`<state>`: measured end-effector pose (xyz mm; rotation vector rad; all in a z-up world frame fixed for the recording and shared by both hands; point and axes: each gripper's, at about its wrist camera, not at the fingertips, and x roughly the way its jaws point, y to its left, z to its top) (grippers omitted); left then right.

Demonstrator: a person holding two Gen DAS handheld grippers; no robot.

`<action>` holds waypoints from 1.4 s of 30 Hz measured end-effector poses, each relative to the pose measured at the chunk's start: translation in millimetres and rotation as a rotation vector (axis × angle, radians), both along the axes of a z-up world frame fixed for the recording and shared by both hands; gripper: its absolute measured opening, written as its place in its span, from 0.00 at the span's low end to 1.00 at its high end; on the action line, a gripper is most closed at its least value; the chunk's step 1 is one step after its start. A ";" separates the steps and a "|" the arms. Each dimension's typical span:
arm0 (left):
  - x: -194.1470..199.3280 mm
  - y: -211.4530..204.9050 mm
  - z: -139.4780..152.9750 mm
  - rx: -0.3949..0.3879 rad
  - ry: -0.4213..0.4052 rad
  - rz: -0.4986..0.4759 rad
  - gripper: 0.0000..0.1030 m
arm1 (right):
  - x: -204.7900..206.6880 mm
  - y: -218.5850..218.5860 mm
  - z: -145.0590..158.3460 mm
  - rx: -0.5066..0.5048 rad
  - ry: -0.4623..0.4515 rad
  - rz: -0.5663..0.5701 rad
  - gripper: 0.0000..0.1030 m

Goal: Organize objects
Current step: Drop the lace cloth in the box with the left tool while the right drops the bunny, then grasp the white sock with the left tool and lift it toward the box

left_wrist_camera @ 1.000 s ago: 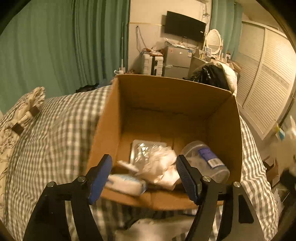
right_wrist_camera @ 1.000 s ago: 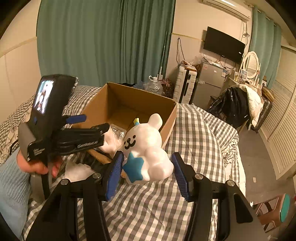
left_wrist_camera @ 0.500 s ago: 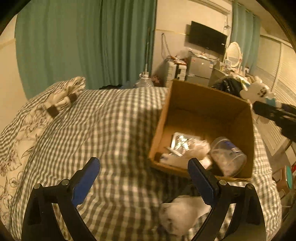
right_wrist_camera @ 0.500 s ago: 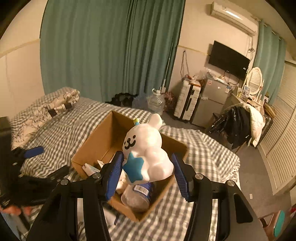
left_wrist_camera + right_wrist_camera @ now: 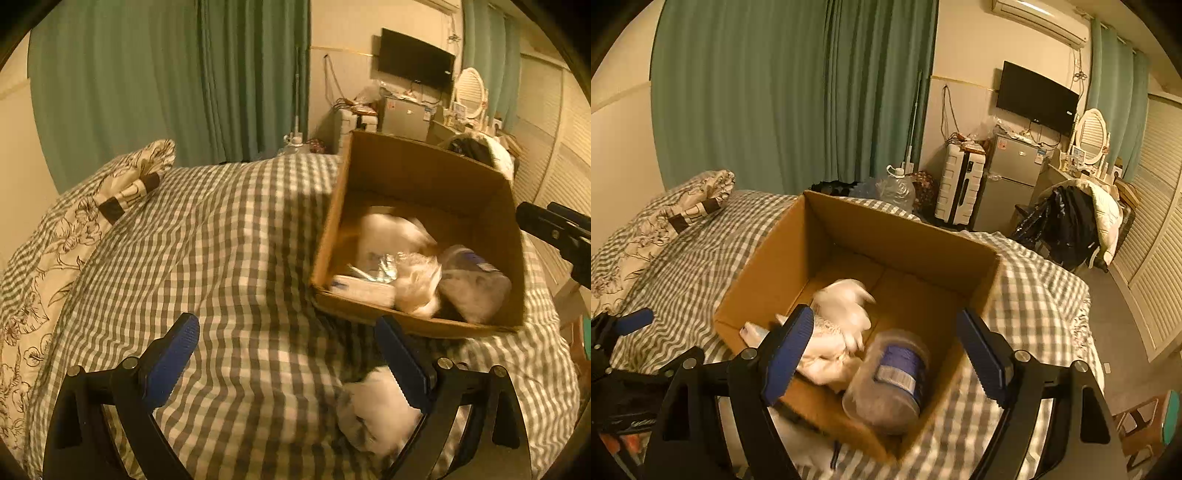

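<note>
One box [image 5: 783, 273], one jar [image 5: 890, 384], perhaps two toys [image 5: 846, 306].

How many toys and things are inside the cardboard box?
At least 4 in the cardboard box: a white plush toy toward the back, a clear jar with a blue label at the front right, a crinkly bag mid-front, and a white packet front left. More may be hidden underneath.

No text, number or brand can be read in either view. The jar [image 5: 886, 380] in the box [image 5: 849, 236] carries a blue label, but blur smears its print past reading. The fridge [image 5: 1015, 173] beyond the box bears a small sticker, too small to make out. White lettering runs along the left hand-held gripper [image 5: 613, 350] at the lower left edge of the right wrist view, too dark and small to read.
</note>
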<state>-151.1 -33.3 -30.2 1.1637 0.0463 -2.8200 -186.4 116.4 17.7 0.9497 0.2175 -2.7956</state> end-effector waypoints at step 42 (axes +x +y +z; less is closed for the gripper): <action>17.7 81.0 -77.3 -0.068 -0.233 -0.183 0.49 | 119.1 62.3 -70.7 -0.114 -0.221 -0.096 0.89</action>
